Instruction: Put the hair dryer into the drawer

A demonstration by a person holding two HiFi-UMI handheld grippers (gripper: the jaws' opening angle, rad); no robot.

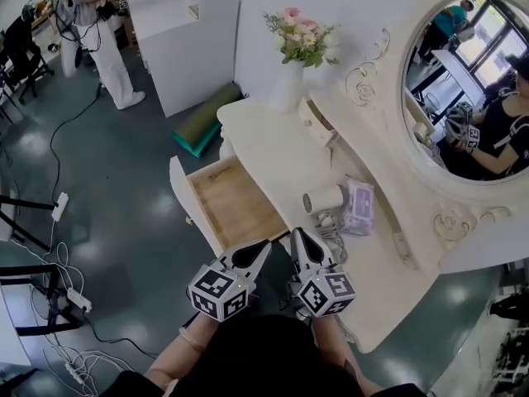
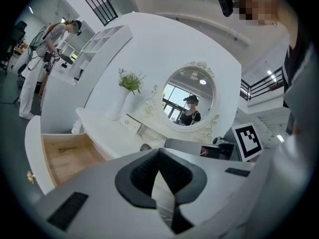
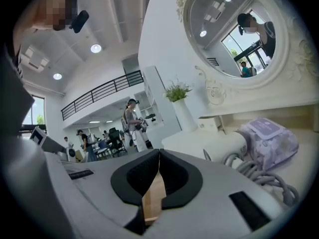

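1. White drawer with a bare wood bottom (image 1: 235, 209) is standing pulled open.
2. Left gripper (image 1: 261, 248) is hovering at the drawer's near corner, jaws closed together, empty.
3. Right gripper (image 1: 299, 238) is hovering beside it, jaws likewise closed, empty.
4. White cylindrical hair dryer (image 1: 324, 198) is lying on the white counter (image 1: 264, 139), touching a purple wipes pack (image 1: 358, 207).
5. Judging the reach is in hand; next calls for opening the right jaws around the dryer body, minding its grey cord (image 1: 331, 226).

Left gripper (image 1: 263, 247) and right gripper (image 1: 297, 235) sit side by side, jaws closed.

- On the white dressing table (image 1: 273, 151) lies the white hair dryer (image 1: 324, 198), just left of the purple wipes pack (image 1: 359, 207).
- The open wooden drawer (image 1: 235, 209) juts out left of them.
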